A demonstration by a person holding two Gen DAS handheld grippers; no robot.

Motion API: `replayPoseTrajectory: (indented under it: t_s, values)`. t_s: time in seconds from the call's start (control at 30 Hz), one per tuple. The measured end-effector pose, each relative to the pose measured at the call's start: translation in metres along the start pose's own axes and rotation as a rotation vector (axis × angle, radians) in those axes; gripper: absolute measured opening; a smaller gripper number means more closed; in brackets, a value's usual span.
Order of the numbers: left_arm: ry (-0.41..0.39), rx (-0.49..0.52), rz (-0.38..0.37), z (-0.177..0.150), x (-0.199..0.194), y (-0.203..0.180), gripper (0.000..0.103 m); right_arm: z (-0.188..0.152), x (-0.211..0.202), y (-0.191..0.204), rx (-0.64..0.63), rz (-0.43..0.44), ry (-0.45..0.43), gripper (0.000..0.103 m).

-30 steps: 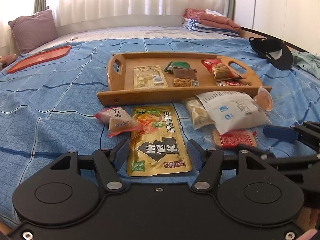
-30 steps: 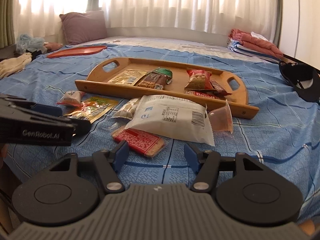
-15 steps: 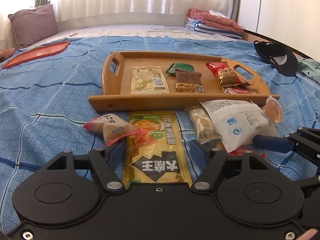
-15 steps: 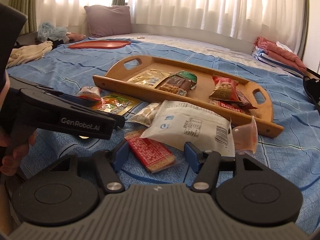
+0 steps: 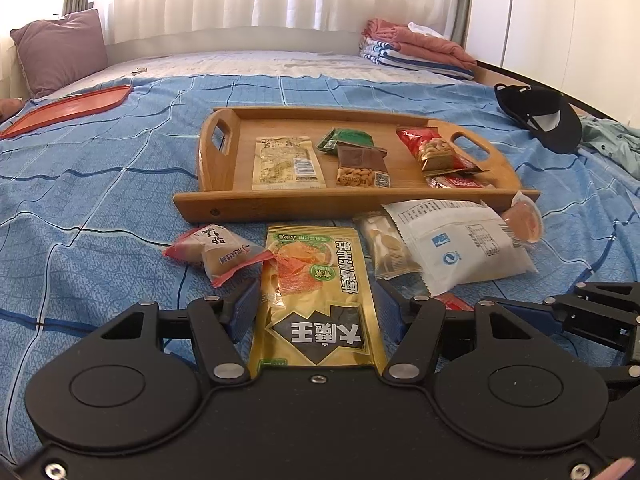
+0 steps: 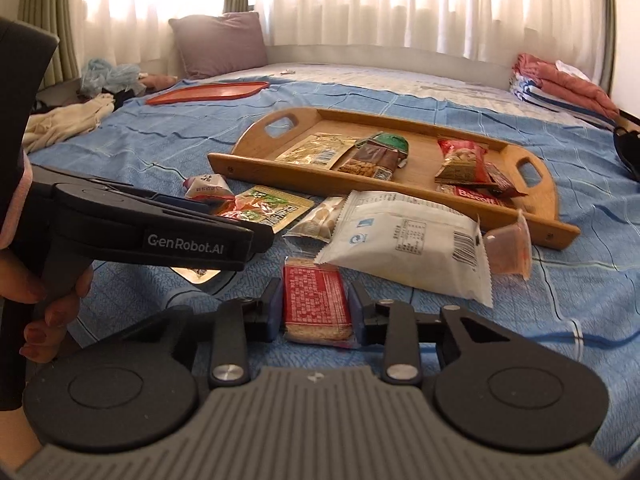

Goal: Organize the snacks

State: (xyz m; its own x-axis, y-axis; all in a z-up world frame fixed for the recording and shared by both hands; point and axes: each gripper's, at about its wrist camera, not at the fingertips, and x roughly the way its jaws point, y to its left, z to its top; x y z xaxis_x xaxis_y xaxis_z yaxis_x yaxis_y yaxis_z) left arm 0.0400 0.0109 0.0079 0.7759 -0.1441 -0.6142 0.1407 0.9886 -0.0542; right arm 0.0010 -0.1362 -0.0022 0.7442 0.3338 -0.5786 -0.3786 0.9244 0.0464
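A wooden tray [image 5: 280, 204] [image 6: 304, 170] on the blue bedspread holds several snack packets. Loose snacks lie in front of it: a yellow pouch [image 5: 316, 292] [image 6: 276, 206], a pink-ended wrapped cake [image 5: 218, 250] [image 6: 206, 188], a white bag [image 5: 460, 244] [image 6: 404, 240], a jelly cup [image 5: 522, 220] [image 6: 508, 250] and a red cracker pack [image 6: 316, 302]. My left gripper [image 5: 316, 312] is open with its fingers on either side of the yellow pouch. My right gripper [image 6: 316, 314] has closed in around the red cracker pack, with both pads at its sides.
An orange tray [image 5: 68, 108] lies at the far left of the bed. A black cap [image 5: 540, 118] and folded clothes [image 5: 416, 50] lie at the right. A pillow [image 5: 60, 50] is at the back left. The left gripper's body [image 6: 140, 228] crosses the right wrist view.
Both grippers moved forward and down over the loose snacks. The left fingers now straddle the yellow pouch. The right fingers narrowed from wide open onto the red cracker pack.
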Motion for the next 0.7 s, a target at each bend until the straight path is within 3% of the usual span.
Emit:
replayPoseTrajectory:
  t_s: [0.2, 0.23, 0.43, 0.6, 0.7]
  values:
    - [-0.014, -0.006, -0.01, 0.002, -0.013, -0.001, 0.059, 0.0, -0.019, -0.008, 0.048, -0.021, -0.019, 0.036]
    - [-0.018, -0.006, -0.014, 0.002, -0.015, -0.002, 0.059, 0.001, -0.023, -0.009, 0.054, -0.024, -0.024, 0.015]
    - [-0.063, -0.005, -0.026, 0.012, -0.028, -0.005, 0.059, 0.006, -0.032, -0.021, 0.069, -0.086, -0.044, 0.015]
    - [-0.071, -0.009, -0.02, 0.016, -0.03, -0.005, 0.059, 0.002, -0.029, -0.023, 0.057, -0.084, -0.023, 0.016]
    - [-0.067, -0.005, -0.015, 0.015, -0.03, -0.005, 0.059, -0.002, -0.024, -0.021, 0.042, -0.075, -0.001, 0.025]
